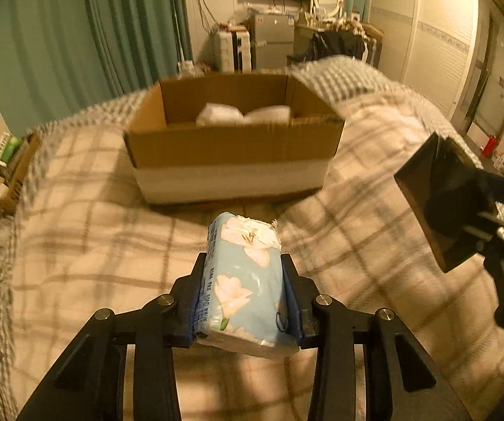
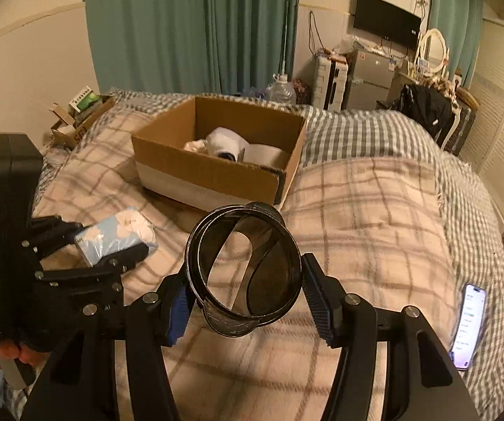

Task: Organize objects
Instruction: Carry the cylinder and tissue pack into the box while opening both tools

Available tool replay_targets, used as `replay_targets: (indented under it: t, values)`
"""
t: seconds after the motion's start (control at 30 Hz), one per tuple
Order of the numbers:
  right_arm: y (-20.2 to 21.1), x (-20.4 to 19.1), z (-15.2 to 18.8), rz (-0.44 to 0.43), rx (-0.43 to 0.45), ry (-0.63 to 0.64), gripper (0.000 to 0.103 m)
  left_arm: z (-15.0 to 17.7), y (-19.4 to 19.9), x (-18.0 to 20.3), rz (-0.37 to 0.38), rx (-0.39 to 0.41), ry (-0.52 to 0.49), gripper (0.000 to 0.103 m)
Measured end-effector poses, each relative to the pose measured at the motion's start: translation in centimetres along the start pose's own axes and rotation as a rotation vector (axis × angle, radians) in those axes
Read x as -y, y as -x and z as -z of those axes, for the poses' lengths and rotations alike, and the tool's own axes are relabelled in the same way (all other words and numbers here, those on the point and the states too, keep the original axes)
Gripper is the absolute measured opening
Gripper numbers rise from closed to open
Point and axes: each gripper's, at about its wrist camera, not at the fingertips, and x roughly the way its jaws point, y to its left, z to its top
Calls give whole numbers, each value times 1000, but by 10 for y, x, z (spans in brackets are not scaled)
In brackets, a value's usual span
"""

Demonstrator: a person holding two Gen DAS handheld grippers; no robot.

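The left gripper (image 1: 243,301) is pinching a blue floral tissue pack (image 1: 243,280) low in the centre of its own view, both pads pressing its long sides. The pack's long axis is running straight away from the camera, its torn far end pointing at the cardboard box (image 1: 232,140) sitting in the middle of the frame on the plaid blanket (image 1: 87,245). The pack's near end is dipping behind the fingers, so that edge is hard to read.

In the right wrist view, the right gripper (image 2: 243,277) is squeezing a dark ring-shaped holder (image 2: 244,263) at centre frame, one finger on each side of the rim. Its open mouth is facing the camera, tilted slightly up; the axis is running toward the box (image 2: 216,175). What the holder is exactly, I cannot tell.

Inside the box, white rolled items (image 2: 225,145) are showing, partly hidden by the near wall and blurred in the left view. At the left edge, the tissue pack (image 2: 115,235) is showing again in the other claw. A lit phone (image 2: 469,326) is lying at lower right, its screen text too small to read.
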Motion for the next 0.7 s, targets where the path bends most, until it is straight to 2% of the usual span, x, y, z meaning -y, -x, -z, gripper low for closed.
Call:
replay_targets:
  t: [0.2,0.37,0.43,0.53,0.57,0.7]
  values:
    - [36,-1,-17,21,63,27,56,-33,41,-19,12,96,35,39]
    - [57,1,-52,15,128,46,56,-71,72,-30,-14,192,28,39]
    - [59,4,-78,-14,151,47,56,-88,81,-37,-6,223,38,39]
    - [55,7,-118,9,175,59,56,-125,85,-46,8,250,52,39]
    - [52,9,-135,13,178,58,56,-135,82,-48,9,245,48,39]
    - [28,19,-185,-67,158,15,56,-173,62,-56,6,218,68,39]
